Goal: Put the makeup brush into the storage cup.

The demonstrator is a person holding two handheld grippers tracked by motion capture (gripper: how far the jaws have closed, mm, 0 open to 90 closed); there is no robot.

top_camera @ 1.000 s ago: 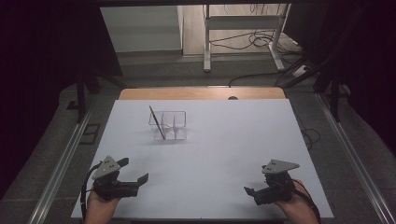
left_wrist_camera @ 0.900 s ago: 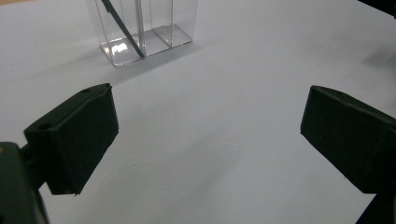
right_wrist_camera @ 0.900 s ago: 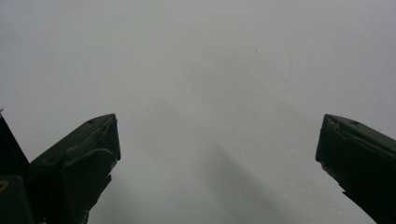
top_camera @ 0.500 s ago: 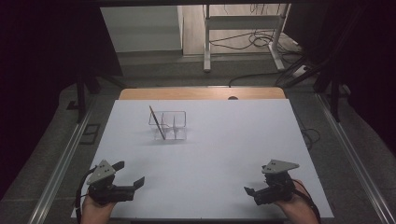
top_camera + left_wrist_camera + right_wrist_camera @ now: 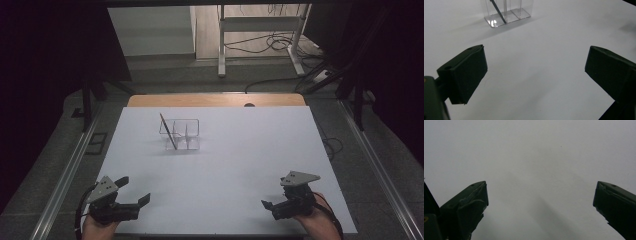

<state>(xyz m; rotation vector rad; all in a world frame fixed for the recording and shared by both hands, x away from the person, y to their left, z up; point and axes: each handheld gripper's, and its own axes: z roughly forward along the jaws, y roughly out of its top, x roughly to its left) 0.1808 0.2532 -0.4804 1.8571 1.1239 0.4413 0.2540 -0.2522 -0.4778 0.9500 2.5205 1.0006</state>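
The white worktop (image 5: pixel 240 150) spans most of the high view, with a strip of bare wood along its far edge and dark floor, cables and a metal stand leg beyond.

On the far left part of the worktop stands a clear holder (image 5: pixel 182 134) with upright dividers; a thin dark stick (image 5: pixel 168 131) leans in its left compartment, tilted with its top toward the far left. The left gripper view brings the holder (image 5: pixel 507 11) close at its top edge and shows the foot of the stick (image 5: pixel 499 11) resting on the clear base, which the high view is too small to tell.

The left gripper (image 5: pixel 131 192) sits at the near left corner of the worktop, held in a hand, well apart from the holder. Its jaws are spread wide with nothing between them, as its own view confirms (image 5: pixel 535 72).

The right gripper (image 5: pixel 270 206) sits at the near right, also in a hand. Its own view (image 5: pixel 540 202) looks on bare white surface, jaws wide apart and empty.
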